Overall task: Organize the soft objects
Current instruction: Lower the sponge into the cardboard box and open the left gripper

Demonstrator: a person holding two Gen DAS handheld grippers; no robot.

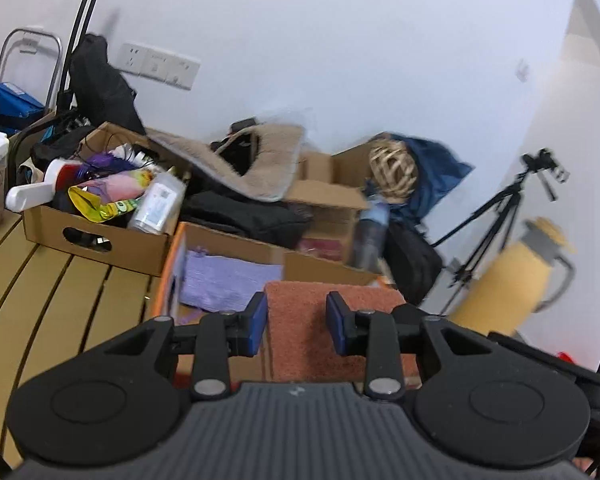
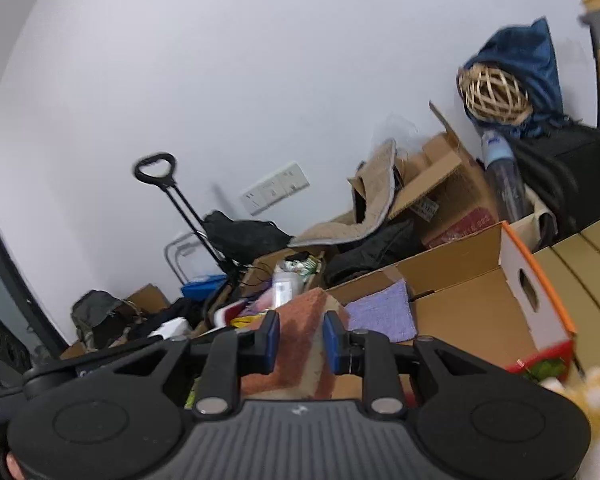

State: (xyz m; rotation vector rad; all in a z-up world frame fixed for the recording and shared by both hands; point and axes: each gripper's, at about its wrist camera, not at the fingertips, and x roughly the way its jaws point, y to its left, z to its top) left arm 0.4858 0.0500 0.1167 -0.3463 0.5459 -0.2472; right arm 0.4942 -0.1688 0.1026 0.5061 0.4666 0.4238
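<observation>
Here both grippers flank the folded rust-orange terry towel: left gripper and right gripper with jaws spread, pads not visibly pinching. Likely mid-placement; next, lower it into the orange-rimmed cardboard box beside the folded lilac knit cloth. Beyond, cluttered cartons and a beige fleece mat crowd the bench.

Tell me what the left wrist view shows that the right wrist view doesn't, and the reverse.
Only the left wrist view: a camera tripod against the wall. Only the right wrist view: a black trolley handle and something fluffy and yellow at the right edge. Both: the orange towel between each claw's fingers, the purple cloth in the cardboard box, and the wicker ball.
</observation>
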